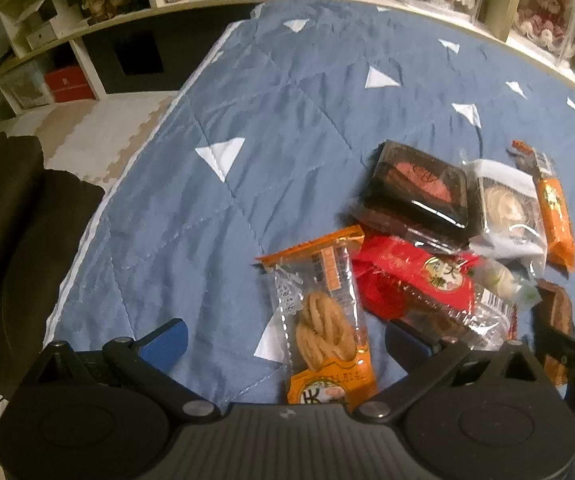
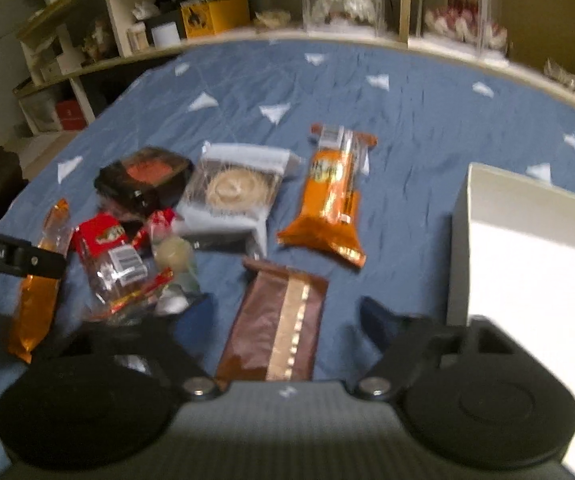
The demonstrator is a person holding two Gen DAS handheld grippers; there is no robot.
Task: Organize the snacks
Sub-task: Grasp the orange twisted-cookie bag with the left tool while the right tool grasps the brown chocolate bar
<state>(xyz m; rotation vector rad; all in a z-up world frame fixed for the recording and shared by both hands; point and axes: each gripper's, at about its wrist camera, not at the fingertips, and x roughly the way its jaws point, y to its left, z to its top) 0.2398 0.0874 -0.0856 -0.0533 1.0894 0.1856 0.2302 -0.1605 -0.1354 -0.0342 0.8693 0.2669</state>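
Several snack packs lie on a blue quilt (image 1: 247,120). My left gripper (image 1: 287,340) is open, its fingers either side of an orange-and-clear twisted-pastry pack (image 1: 323,320). Beside it lie a red pack (image 1: 419,280), a black tray pack (image 1: 419,184) and a white pastry pack (image 1: 507,208). My right gripper (image 2: 283,316) is open over a brown bar pack (image 2: 279,320). An orange pack (image 2: 331,196) lies beyond it. A white box (image 2: 527,260) stands at the right.
Shelves (image 1: 87,20) with jars, boxes and clear display cases line the far side of the quilt. A dark cushion (image 1: 7,220) and pale floor mat lie to the left. The left gripper's body (image 2: 15,256) shows at the left in the right wrist view.
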